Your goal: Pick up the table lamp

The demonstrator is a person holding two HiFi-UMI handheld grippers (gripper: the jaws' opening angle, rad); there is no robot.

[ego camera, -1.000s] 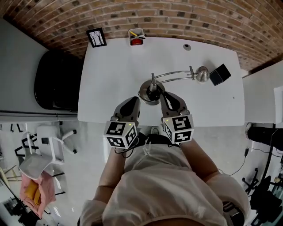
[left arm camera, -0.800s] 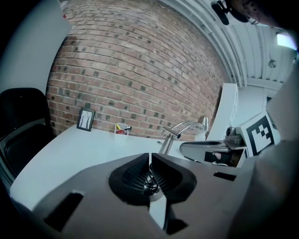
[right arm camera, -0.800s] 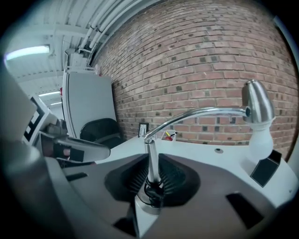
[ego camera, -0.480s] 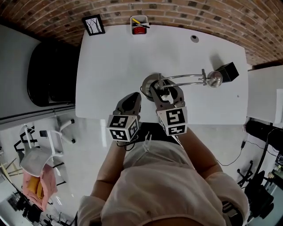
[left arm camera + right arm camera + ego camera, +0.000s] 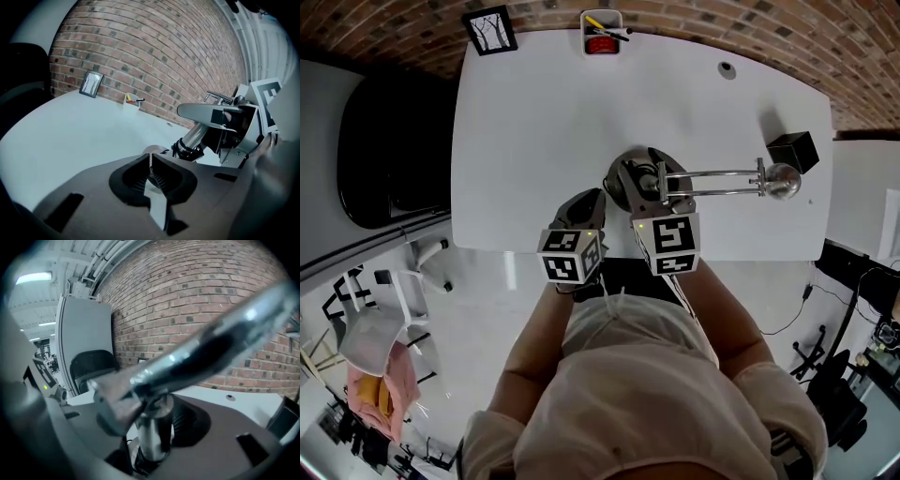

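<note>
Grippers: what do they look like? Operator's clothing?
Left gripper and right gripper: dark grey moulded bodies, ribbed black pads, each topped by a white cube with black square markers; a black cable trails behind. Operator wears a pale short-sleeved top.

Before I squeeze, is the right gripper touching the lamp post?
Cannot tell: the right gripper has the lamp post between open jaws in its own view, but blur hides any gap.

A red-brown brick wall [image 5: 722, 19] runs along the top of the frame, behind a white rectangular table [image 5: 534, 112]. A black padded chair [image 5: 384, 150] sits at upper left. Pale glossy floor [image 5: 478, 309] fills the lower left, where a white plastic chair [image 5: 367, 342] stands.
</note>
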